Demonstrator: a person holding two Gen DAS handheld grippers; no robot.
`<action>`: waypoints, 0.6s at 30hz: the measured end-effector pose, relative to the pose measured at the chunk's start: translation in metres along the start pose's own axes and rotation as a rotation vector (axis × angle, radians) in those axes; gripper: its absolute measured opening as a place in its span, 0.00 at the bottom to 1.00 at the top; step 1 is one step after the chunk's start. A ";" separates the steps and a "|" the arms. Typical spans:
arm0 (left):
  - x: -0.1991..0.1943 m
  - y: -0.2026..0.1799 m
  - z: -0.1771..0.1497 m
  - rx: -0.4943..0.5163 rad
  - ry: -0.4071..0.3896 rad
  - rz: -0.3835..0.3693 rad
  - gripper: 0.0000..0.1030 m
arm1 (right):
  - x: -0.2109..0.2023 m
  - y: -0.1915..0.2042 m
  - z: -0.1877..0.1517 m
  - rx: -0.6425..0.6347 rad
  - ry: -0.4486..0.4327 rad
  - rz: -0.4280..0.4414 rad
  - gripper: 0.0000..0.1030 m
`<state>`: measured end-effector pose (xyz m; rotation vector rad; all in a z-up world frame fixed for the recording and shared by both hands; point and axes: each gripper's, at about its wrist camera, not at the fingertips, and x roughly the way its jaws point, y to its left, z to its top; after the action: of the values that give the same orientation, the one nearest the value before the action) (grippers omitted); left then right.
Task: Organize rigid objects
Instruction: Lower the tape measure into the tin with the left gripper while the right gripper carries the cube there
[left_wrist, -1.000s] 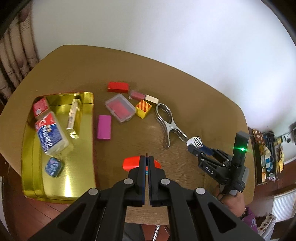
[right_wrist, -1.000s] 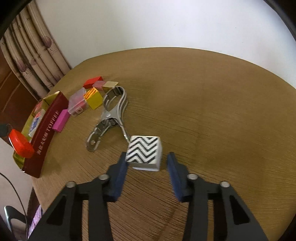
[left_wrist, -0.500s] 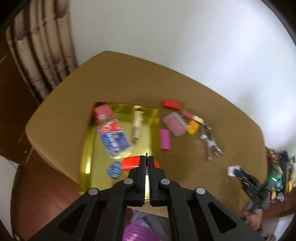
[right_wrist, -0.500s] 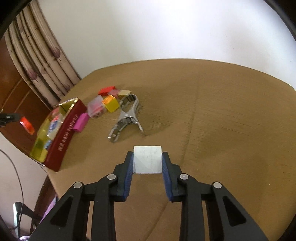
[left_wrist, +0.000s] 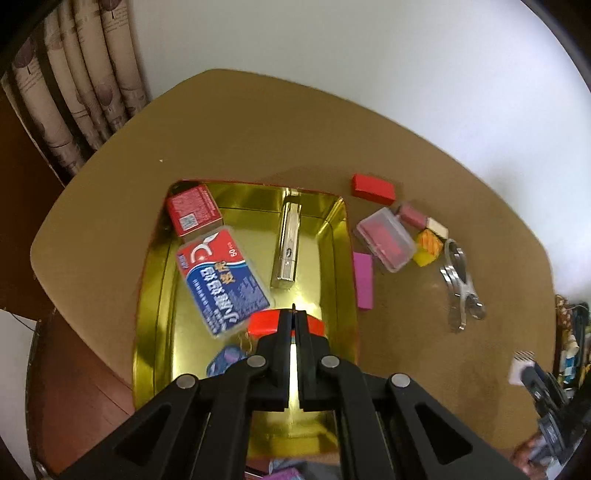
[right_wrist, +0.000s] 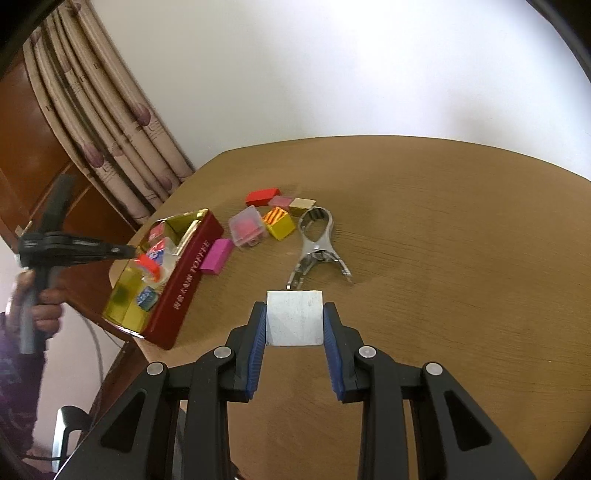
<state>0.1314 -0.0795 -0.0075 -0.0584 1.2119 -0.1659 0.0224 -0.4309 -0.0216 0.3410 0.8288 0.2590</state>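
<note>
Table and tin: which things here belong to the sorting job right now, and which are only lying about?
In the job:
left claw shut on the red piece, over the gold tin
right claw shut on the white cube

Lying about:
metal clip
pink block
clear box
yellow cube
curtain

I am holding my left gripper over the gold tin, its fingers pinching a red piece. In the tin are lying a red box, a blue-and-red pack and a silver bar. On the table, just beside the tin, a pink block is lying, with a metal clamp farther right.
</note>
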 end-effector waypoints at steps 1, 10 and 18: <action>0.005 -0.001 0.002 -0.001 0.007 -0.009 0.02 | 0.001 0.002 0.000 0.001 0.001 0.003 0.27; 0.011 -0.018 0.011 0.117 -0.088 0.109 0.19 | -0.001 0.026 0.006 -0.027 0.000 0.032 0.27; -0.042 0.009 -0.015 0.051 -0.261 -0.013 0.23 | 0.013 0.081 0.030 -0.103 0.006 0.128 0.27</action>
<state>0.1041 -0.0630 0.0248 -0.0424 0.9471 -0.1940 0.0461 -0.3581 0.0208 0.2968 0.7975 0.4208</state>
